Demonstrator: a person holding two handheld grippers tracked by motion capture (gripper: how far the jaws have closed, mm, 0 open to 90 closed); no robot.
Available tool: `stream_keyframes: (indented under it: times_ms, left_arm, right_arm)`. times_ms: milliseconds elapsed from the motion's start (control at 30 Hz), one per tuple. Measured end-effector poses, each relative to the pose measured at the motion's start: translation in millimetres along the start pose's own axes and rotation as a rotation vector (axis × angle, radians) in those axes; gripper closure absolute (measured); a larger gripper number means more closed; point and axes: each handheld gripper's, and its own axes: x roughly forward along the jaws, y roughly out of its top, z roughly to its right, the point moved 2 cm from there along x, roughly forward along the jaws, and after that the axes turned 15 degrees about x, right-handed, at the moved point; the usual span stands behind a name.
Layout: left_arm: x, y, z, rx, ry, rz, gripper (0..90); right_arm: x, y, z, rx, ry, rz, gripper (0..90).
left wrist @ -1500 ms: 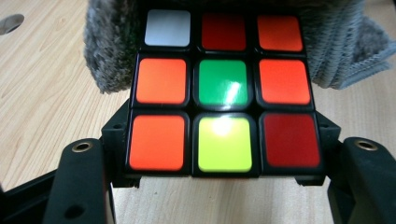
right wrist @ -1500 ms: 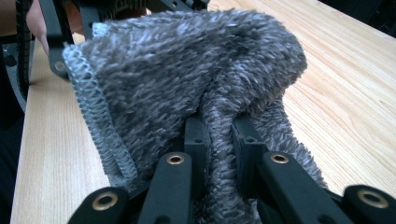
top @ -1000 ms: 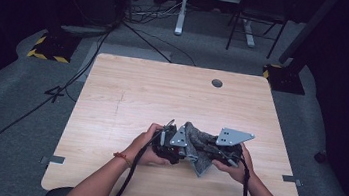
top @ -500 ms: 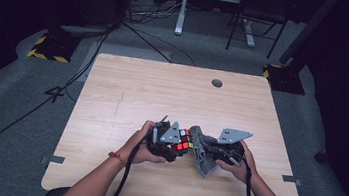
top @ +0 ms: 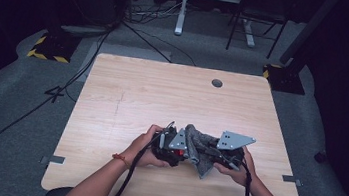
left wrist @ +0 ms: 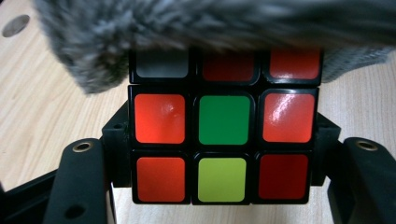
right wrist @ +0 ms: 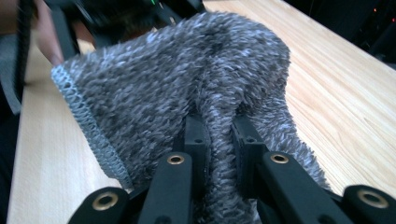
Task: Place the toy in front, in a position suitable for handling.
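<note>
High view: both forearms enter from the near edge of the tabletop (top: 153, 90). The left hand-held gripper (top: 169, 147) and the right hand-held gripper (top: 208, 155) meet low and centre, close to that edge. Between them sits a grey fuzzy cloth (top: 196, 148), draped over the spot where a small red patch of the puzzle cube (top: 179, 152) peeks out. The rest of the board is bare apart from a round cable port (top: 217, 83) near the far edge.

Left gripper view: the puzzle cube (left wrist: 224, 126) is clamped between the two black jaws, which bear on its left and right sides; the hold looks firm and square. The facing side shows orange, red, green and yellow stickers, with one grey-looking sticker in the top row. The cloth (left wrist: 187, 32) lies across the cube's upper row and hangs past its left corner.

Right gripper view: the jaws are pinched narrow on a fold of the cloth (right wrist: 187, 93), the pile bunching up between them. The cloth's knitted hem (right wrist: 88, 126) runs down the left side.

Assessment: wiping is under way. Cube secured, cloth secured and brought onto the cube: done. The visible face is mostly uncovered, so the bulk of that face, and the other faces, appear to remain.
</note>
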Motion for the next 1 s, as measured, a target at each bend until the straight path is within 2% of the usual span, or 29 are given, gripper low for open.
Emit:
stream_keyframes:
  times_ms: [167,333,433,467,500,600,633,700,833,867,933,1000]
  left_arm:
    - [4.9,0.6,0.4,-0.006,0.011,-0.020,33.4]
    - [7.6,0.2,-0.1,-0.009,0.015,-0.033,33.4]
    - [4.8,1.7,0.1,-0.012,0.016,-0.017,33.5]
    - [2.4,2.4,-0.3,-0.011,0.021,-0.004,33.5]
    - [-0.2,2.7,-0.9,-0.014,0.023,0.005,33.5]
    - [-6.8,3.0,-1.6,-0.020,0.030,0.034,33.5]
    - [-9.5,3.2,-1.9,-0.020,0.035,0.044,33.5]
    - [-15.0,3.9,-2.5,-0.019,0.047,0.065,33.5]
    - [-23.3,5.4,-3.0,-0.030,0.062,0.113,33.5]
    - [-23.7,6.1,-2.3,-0.030,0.062,0.128,33.5]
    - [-22.9,6.6,-1.9,-0.023,0.058,0.127,33.5]
    - [-20.5,7.4,0.0,-0.016,0.059,0.115,33.5]
  right_arm:
    - [0.6,6.3,-4.3,-0.004,0.016,0.018,79.5]
    - [3.5,4.6,-0.3,-0.002,0.007,0.005,79.5]
    - [3.5,1.4,6.8,0.001,-0.019,-0.013,79.5]
    - [3.3,-0.1,10.2,0.014,-0.019,-0.017,79.5]
    - [3.1,-4.8,17.0,0.029,-0.042,-0.034,79.4]
    - [3.0,-8.7,21.8,0.049,-0.040,-0.041,79.5]
    - [3.1,-12.2,25.4,0.051,-0.058,-0.061,79.5]
    - [4.2,-15.6,29.4,0.065,-0.063,-0.072,79.4]
    - [6.0,-17.7,32.6,0.098,-0.040,-0.072,79.4]
    - [7.9,-18.6,31.9,0.115,-0.018,-0.069,79.3]
    - [8.7,-18.1,29.2,0.124,0.023,-0.052,79.4]
    - [9.0,-17.6,27.5,0.118,0.024,-0.051,79.4]
